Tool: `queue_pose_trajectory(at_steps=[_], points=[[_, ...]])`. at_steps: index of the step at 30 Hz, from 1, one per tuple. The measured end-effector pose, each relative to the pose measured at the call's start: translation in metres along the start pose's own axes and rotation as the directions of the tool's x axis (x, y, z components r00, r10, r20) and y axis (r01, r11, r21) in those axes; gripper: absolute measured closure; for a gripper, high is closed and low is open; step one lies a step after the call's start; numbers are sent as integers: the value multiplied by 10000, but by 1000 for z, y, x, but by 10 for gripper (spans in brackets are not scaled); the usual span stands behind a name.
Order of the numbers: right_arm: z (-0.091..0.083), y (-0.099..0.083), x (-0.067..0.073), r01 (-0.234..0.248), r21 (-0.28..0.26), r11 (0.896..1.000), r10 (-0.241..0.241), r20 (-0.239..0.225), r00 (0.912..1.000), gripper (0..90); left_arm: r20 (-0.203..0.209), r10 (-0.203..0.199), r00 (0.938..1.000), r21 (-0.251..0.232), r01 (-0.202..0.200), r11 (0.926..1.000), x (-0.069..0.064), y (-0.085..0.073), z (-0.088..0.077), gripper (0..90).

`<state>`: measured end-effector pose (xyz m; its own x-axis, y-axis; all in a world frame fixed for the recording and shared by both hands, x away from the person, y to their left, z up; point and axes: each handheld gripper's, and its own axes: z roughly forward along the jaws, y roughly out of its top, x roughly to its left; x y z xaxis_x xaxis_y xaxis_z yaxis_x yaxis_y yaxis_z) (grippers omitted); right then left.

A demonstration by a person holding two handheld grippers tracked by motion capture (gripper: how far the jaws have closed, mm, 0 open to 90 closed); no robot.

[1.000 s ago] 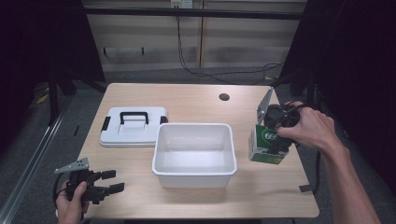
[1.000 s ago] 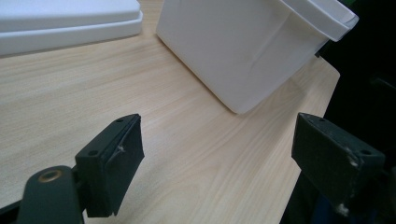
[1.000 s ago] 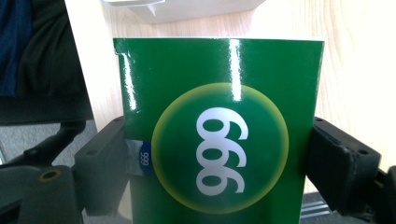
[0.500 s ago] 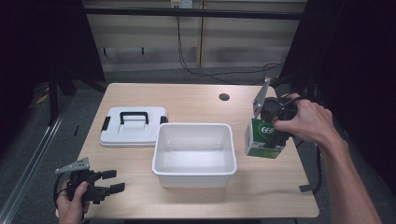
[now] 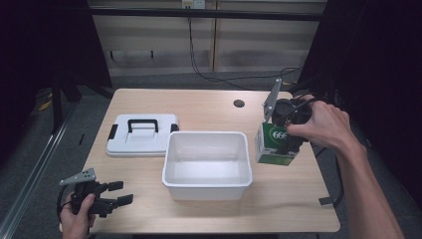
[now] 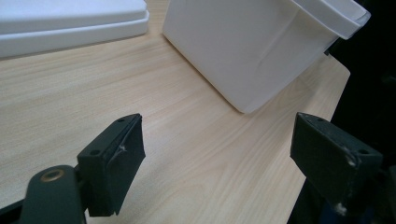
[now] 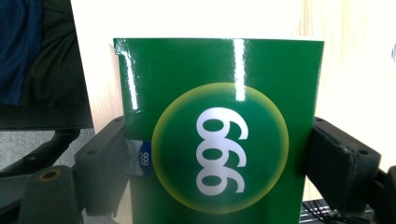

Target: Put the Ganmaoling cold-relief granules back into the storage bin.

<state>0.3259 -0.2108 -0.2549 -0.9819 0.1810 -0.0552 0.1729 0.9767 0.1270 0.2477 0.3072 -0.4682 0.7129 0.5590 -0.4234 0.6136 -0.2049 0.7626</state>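
A green box (image 5: 271,142) with a white "666" in a yellow circle hangs just right of the white tub (image 5: 206,137), held off the table. My right gripper (image 5: 282,145) is shut on it from above, a hand around the gripper. In the right gripper view the box (image 7: 219,116) sits between both jaws of that gripper (image 7: 224,165), pressed on its two sides. My left gripper (image 5: 121,192) rests open at the table's front left corner. The left gripper view has its jaws wide apart (image 6: 233,158) over bare wood, the tub wall (image 6: 252,46) ahead.
A flat white lid (image 5: 142,135) with a black handle and side clips lies left of the tub; its edge (image 6: 70,28) appears in the left gripper view. A cable hole (image 5: 239,103) marks the far table. The table's right edge is near the box.
The right gripper has carried the green box a little up and to the left, closer to the tub's right wall. The left gripper has stayed put.
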Motion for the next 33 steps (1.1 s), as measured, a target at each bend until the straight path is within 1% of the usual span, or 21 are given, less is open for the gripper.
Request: queue_pose_trajectory(at_steps=[1, 2, 4, 5, 9, 11, 12, 16, 17, 21, 24, 25, 27, 29, 30, 32, 33], points=[[0, 1, 0, 87, -37, 10000, -87, 8, 10000, 161, -7, -6, 10000, -20, 6, 10000, 0, 0, 0, 176], [-1, 3, 0, 83, -82, 9999, -83, 13, 10000, 161, -3, -6, 10000, -28, 6, 10000, 0, 0, 0, 176], [-3, 6, 0, 55, -19, 10000, -55, -2, 10000, 161, -124, 16, 9999, -5, -16, 10000, -1, 0, 0, 177], [-4, 10, -1, 222, 0, 9998, -222, 14, 9998, 161, -105, 5, 9999, 0, -5, 10000, -1, 0, 0, 178], [-4, 16, -2, 248, -59, 9997, -248, -7, 9997, 161, -147, 21, 9999, 5, -21, 10000, -1, 0, 0, 178], [-4, 21, -3, 409, -13, 9992, -409, -8, 9992, 161, -114, 12, 9999, -23, -13, 10000, -1, 0, 0, 178], [-4, 24, -3, 400, 0, 9992, -400, -29, 9992, 161, -87, 10, 10000, -45, -10, 10000, -1, 0, 0, 178], [-2, 34, -3, 614, -8, 9981, -614, -37, 9981, 161, -54, 45, 10000, -19, -46, 10000, -1, 0, 0, 178], [-2, 37, -3, 560, 38, 9984, -560, -92, 9984, 161, -43, 45, 10000, -24, -45, 10000, -1, 0, 0, 178], [-3, 46, -4, 766, -57, 9970, -766, -89, 9970, 161, -9, 51, 10000, -78, -51, 10000, -1, 0, -2, 178], [-1, 54, -4, 803, -63, 9967, -804, -111, 9967, 161, -41, 60, 10000, -68, -60, 10000, -1, 0, -2, 178], [0, 57, -5, 901, -67, 9959, -902, -100, 9959, 161, -31, 29, 10000, -98, -29, 9999, -1, 0, -2, 178], [1, 61, -6, 857, -99, 9963, -859, -115, 9962, 161, -9, 35, 10000, -108, -35, 9999, -1, 0, -2, 178], [3, 65, -6, 933, -125, 9956, -935, -189, 9954, 161, -26, 59, 10000, -74, -59, 10000, -1, 0, -2, 178], [5, 67, -6, 935, -108, 9956, -937, -155, 9955, 161, -24, 61, 10000, -76, -61, 10000, -1, 0, -2, 178], [8, 71, -6, 1096, -139, 9939, -1097, -87, 9939, 161, -21, 58, 10000, -85, -58, 9999, -1, 0, -3, 178], [9, 73, -6, 1122, -139, 9936, -1124, -142, 9936, 161, -25, 62, 10000, -84, -62, 9999, -1, 0, -3, 178]])
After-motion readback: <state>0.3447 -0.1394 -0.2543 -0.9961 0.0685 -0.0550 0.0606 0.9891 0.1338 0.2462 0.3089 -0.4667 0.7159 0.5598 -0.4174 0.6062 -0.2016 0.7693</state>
